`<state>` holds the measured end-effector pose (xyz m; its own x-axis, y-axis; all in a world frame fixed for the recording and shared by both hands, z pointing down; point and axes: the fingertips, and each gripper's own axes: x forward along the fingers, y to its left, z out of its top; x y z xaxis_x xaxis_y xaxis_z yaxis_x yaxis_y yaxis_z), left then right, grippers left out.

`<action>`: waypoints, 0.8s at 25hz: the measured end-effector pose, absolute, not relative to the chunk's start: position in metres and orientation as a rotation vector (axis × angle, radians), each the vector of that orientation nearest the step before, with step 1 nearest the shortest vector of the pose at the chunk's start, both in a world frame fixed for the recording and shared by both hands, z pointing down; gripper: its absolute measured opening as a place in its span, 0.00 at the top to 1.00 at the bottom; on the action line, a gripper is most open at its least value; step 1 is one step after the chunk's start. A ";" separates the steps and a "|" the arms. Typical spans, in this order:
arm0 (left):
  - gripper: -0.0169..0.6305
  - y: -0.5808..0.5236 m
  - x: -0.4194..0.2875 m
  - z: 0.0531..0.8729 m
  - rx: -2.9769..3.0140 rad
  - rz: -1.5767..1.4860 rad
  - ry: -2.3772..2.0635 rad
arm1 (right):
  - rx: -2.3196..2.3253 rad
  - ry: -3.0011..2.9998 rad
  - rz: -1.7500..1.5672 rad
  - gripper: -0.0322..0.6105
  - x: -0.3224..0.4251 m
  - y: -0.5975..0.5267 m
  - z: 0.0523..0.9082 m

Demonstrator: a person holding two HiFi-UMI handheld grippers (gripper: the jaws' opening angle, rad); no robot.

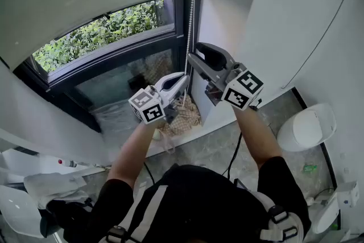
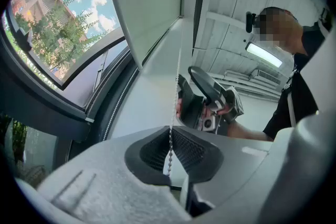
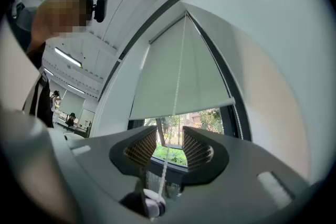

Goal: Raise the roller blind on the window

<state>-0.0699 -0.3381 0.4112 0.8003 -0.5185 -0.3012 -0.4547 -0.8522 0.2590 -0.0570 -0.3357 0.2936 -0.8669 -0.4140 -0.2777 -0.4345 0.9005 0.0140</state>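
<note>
Beside window, left hand-held gripper clamps bead chain.

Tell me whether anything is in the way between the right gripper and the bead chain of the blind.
Nothing visible is. The bead chain hangs in the gap between the open jaws of the right gripper, which are not closed on it. The left gripper is shut on the same chain lower down, clear of the right one.

Dark-framed window shows sunlit green foliage; white walls, grey floor.
</note>
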 end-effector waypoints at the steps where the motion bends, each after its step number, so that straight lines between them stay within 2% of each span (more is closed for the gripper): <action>1: 0.95 -0.337 -0.070 0.411 2.813 -0.547 -0.765 | -0.629 2.784 0.132 0.73 -0.063 -0.337 0.283; 6: 0.95 -0.334 -0.072 0.411 2.817 -0.543 -0.778 | -0.602 2.758 0.189 0.81 -0.081 -0.341 0.259; 8: 0.95 -0.332 -0.074 0.411 2.820 -0.548 -0.776 | -0.600 2.747 0.170 0.92 -0.083 -0.342 0.257; 16: 0.95 -0.334 -0.075 0.415 2.798 -0.543 -0.775 | -0.722 2.767 0.368 0.93 -0.081 -0.343 0.265; 20: 0.95 -0.340 -0.062 0.477 2.649 -0.439 -0.726 | -0.762 2.862 0.311 0.93 -0.081 -0.344 0.324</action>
<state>-0.0618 -0.3396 0.4771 0.8200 -0.5368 -0.1988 -0.4256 -0.8040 0.4154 -0.0809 -0.3440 0.3240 -0.8567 -0.4713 -0.2096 -0.5054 0.8483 0.1579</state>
